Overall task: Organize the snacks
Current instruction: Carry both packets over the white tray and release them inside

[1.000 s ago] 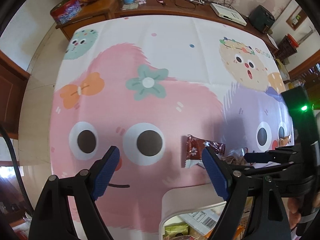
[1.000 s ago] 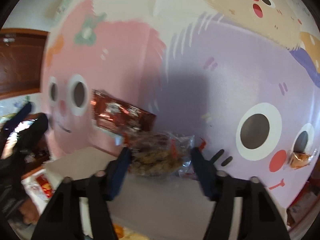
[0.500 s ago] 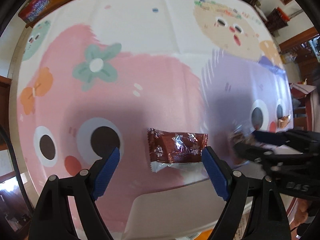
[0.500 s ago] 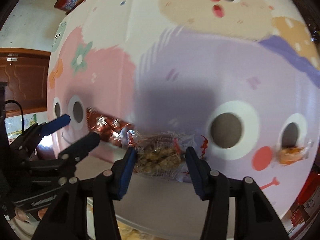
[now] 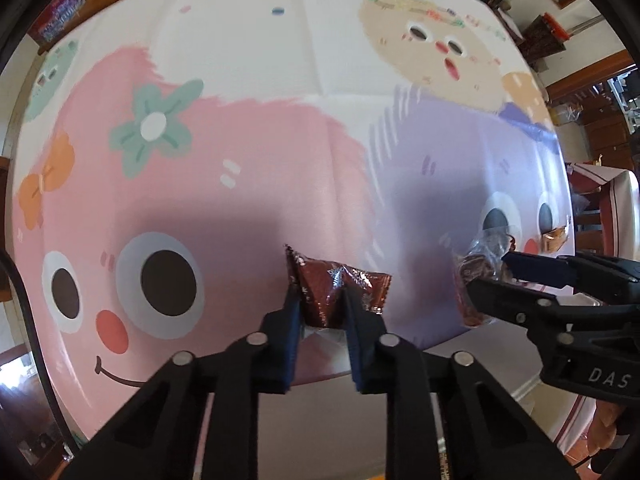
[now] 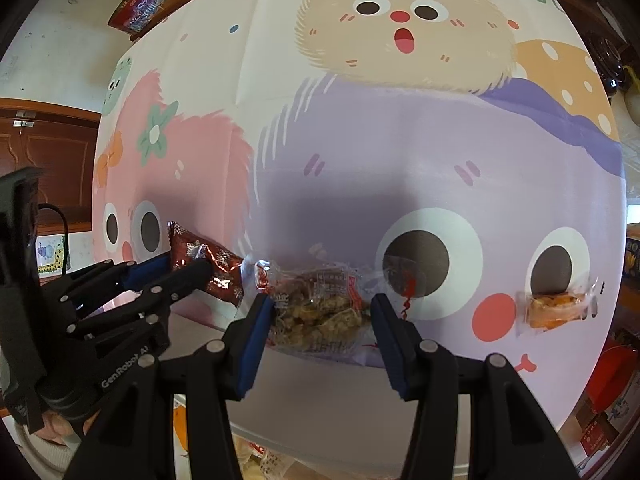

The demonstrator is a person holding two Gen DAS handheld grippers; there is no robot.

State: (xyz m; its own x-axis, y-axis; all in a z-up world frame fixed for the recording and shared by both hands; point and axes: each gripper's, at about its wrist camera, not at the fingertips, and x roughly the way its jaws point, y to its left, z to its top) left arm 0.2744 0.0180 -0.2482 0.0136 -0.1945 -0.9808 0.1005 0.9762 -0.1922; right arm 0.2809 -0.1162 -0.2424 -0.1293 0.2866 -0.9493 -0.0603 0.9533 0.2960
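Snacks, sorting underway: left gripper is pinching the brown packet, right gripper is clasping the clear bag at the table's near edge, orange packet still awaiting collection.

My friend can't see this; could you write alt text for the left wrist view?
The left gripper has its blue fingers shut on a brown foil snack packet over a cartoon tablecloth. At right, the right gripper holds a clear snack bag.
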